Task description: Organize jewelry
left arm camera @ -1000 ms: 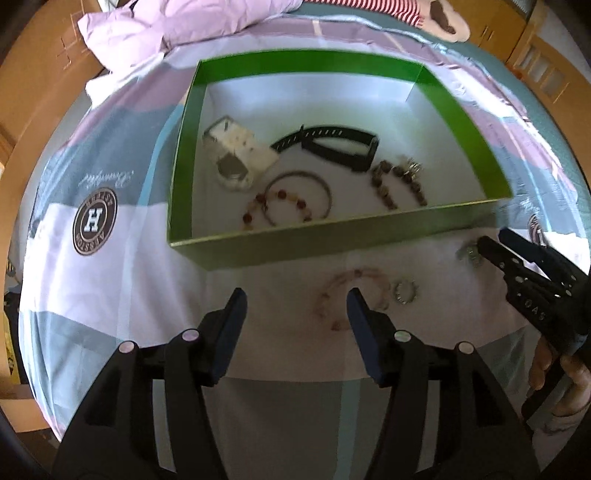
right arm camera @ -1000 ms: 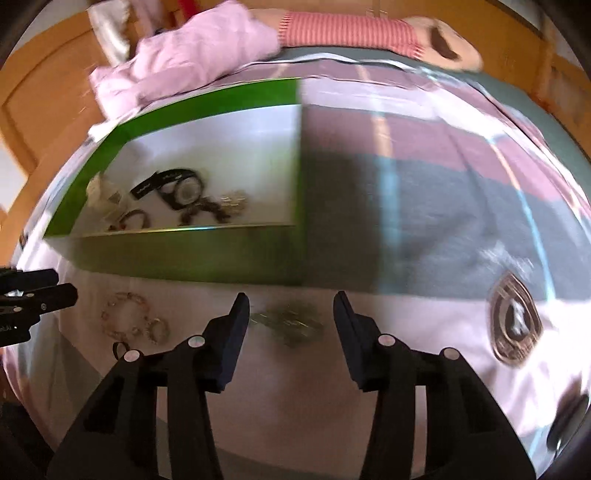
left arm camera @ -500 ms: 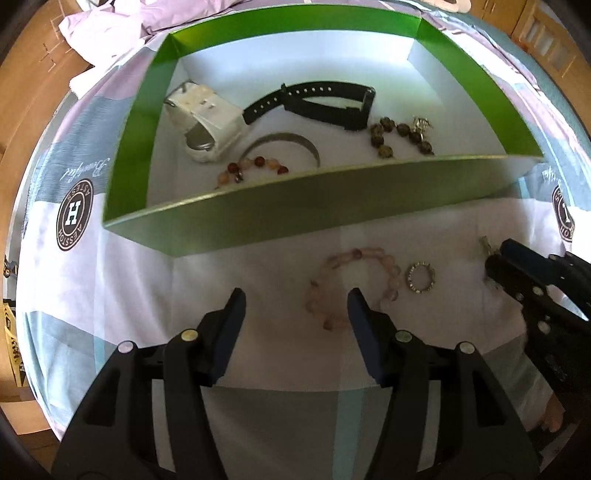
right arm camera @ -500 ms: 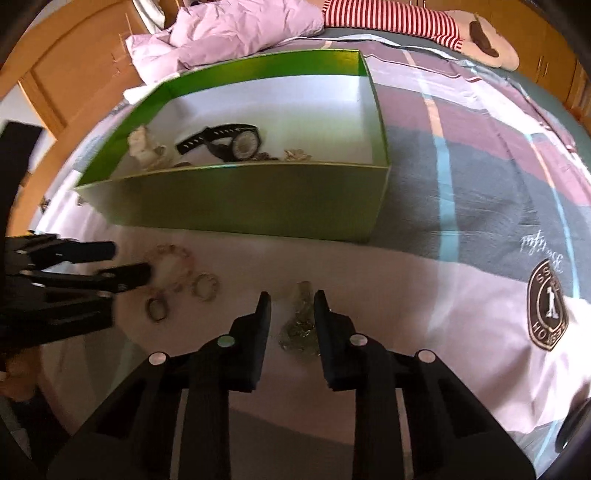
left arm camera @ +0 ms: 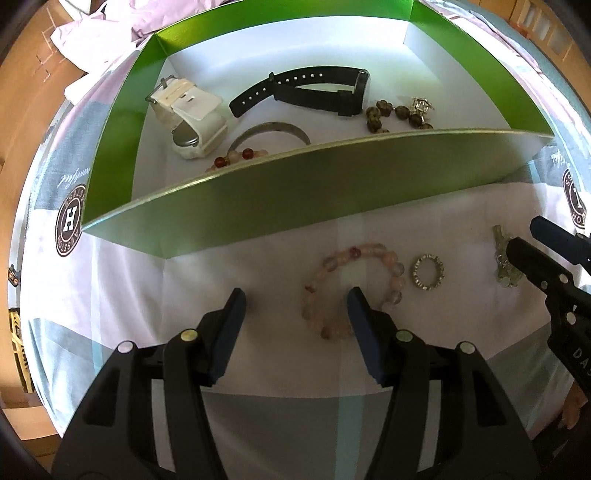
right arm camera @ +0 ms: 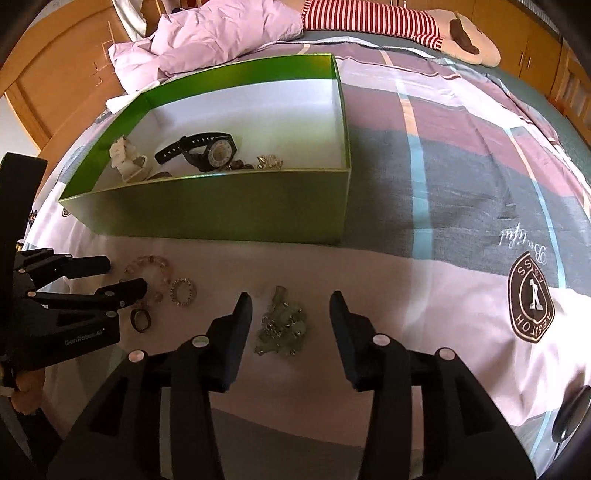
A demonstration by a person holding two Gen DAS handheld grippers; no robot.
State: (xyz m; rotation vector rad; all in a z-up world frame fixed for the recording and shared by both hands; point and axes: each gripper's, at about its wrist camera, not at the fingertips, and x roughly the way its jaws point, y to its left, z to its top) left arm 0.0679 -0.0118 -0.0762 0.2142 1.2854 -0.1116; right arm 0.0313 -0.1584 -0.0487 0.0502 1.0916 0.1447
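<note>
A pink bead bracelet point(left arm camera: 369, 250) lies on the bedspread in front of the green box point(left arm camera: 295, 184). My left gripper point(left arm camera: 297, 299) hangs open just above it; the right finger covers part of the loop, and the pads press on nothing. A sparkly ring point(left arm camera: 416, 273) lies just right of the bracelet. Further right, a cluster of pale green stones point(right arm camera: 282, 325) lies between the fingers of my right gripper point(right arm camera: 291, 299). Its jaws are opening and the pads stand clear of the cluster. A dark ring point(right arm camera: 133, 317) lies near the left gripper point(right arm camera: 125, 275).
The box holds a white watch point(left arm camera: 188, 114), a black watch point(left arm camera: 314, 92), a metal bangle point(left arm camera: 273, 129) and a dark bead bracelet point(left arm camera: 391, 110). A pink duvet point(right arm camera: 221, 33) and a striped plush toy point(right arm camera: 369, 18) lie behind it. Wooden furniture surrounds the bed.
My left gripper has sunk and come in over the pink bracelet. The right gripper's jaws narrowed around the green cluster, then widened again; the cluster stays on the bedspread.
</note>
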